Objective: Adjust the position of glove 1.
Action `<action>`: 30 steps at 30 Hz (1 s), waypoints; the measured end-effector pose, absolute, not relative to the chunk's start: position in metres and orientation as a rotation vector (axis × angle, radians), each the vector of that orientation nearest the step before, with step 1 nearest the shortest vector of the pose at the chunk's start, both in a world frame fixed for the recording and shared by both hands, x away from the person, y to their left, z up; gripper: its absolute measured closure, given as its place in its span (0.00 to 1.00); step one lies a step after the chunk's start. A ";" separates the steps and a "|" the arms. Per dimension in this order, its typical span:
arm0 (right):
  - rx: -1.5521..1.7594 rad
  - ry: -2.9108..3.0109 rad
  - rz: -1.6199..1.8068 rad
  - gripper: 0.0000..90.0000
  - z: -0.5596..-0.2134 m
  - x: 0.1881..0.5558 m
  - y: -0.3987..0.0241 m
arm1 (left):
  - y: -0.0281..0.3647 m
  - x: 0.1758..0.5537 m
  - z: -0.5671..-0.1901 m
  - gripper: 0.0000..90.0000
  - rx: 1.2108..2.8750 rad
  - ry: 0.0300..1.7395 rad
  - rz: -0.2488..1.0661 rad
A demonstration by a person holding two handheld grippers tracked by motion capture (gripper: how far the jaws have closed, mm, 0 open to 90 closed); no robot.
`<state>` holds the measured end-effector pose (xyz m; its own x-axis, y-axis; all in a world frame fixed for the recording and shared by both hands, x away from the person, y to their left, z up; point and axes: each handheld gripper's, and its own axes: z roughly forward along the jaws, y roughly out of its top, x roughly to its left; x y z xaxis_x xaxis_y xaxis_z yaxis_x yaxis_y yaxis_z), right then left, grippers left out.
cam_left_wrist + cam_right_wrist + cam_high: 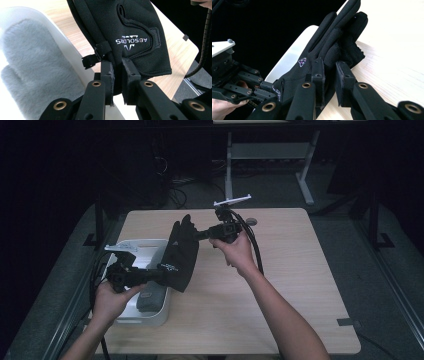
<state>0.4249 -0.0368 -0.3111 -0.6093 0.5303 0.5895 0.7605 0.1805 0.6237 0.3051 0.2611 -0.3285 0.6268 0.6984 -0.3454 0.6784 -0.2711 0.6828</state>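
A black glove [180, 254] is held stretched above the wooden table [280, 285], clamped at its cuff by the left gripper [159, 274] and at its fingers by the right gripper [198, 236]. Beneath its cuff end, a grey fluffy item [147, 301] is seen lying inside a white bin [150, 319].

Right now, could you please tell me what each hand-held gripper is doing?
Left hand-held gripper: closed on the cuff end of the black glove.
Right hand-held gripper: closed on the same glove's finger end.
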 end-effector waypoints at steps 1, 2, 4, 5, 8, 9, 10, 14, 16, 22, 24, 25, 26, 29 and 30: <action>-1.238 -2.219 -1.395 0.87 -0.311 0.425 -0.035 | 0.263 0.305 -0.328 0.90 1.993 1.085 0.030; -1.237 -2.219 -1.395 0.87 -0.311 0.426 -0.033 | 0.265 0.305 -0.329 0.90 1.993 1.085 0.032; -1.230 -2.218 -1.396 0.87 -0.312 0.427 -0.029 | 0.268 0.304 -0.329 0.90 1.991 1.090 0.034; -1.229 -2.217 -1.398 0.87 -0.312 0.427 -0.027 | 0.270 0.304 -0.329 0.90 1.990 1.093 0.036; -1.222 -2.219 -1.389 0.87 -0.314 0.428 -0.022 | 0.275 0.302 -0.331 0.90 1.987 1.101 0.039; -1.219 -2.216 -1.390 0.87 -0.315 0.428 -0.020 | 0.277 0.301 -0.331 0.90 1.981 1.104 0.037; -1.219 -2.213 -1.388 0.87 -0.316 0.428 -0.018 | 0.279 0.301 -0.332 0.90 1.981 1.106 0.036; -1.207 -2.215 -1.384 0.87 -0.318 0.429 -0.009 | 0.286 0.299 -0.334 0.90 1.978 1.119 0.040; -1.200 -2.215 -1.387 0.87 -0.318 0.430 -0.005 | 0.289 0.299 -0.334 0.90 1.974 1.124 0.043; -1.190 -2.204 -1.379 0.87 -0.320 0.430 0.005 | 0.299 0.296 -0.336 0.90 1.970 1.139 0.047; -1.186 -2.198 -1.379 0.87 -0.321 0.430 0.009 | 0.302 0.295 -0.337 0.90 1.964 1.148 0.045; -1.185 -2.200 -1.372 0.87 -0.322 0.430 0.010 | 0.303 0.294 -0.338 0.90 1.964 1.149 0.043; -1.182 -2.203 -1.367 0.87 -0.323 0.430 0.012 | 0.304 0.294 -0.338 0.90 1.968 1.147 0.047; -1.172 -2.209 -1.360 0.87 -0.325 0.432 0.017 | 0.308 0.292 -0.339 0.90 1.961 1.158 0.047; -1.173 -2.208 -1.356 0.87 -0.325 0.432 0.019 | 0.310 0.292 -0.339 0.90 1.963 1.158 0.048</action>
<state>0.4321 0.0190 -0.3249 -0.6237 0.4866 0.6118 0.7657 0.2231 0.6032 0.2922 0.3096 -0.3394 0.5731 0.7382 -0.3558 0.7063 -0.2248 0.6712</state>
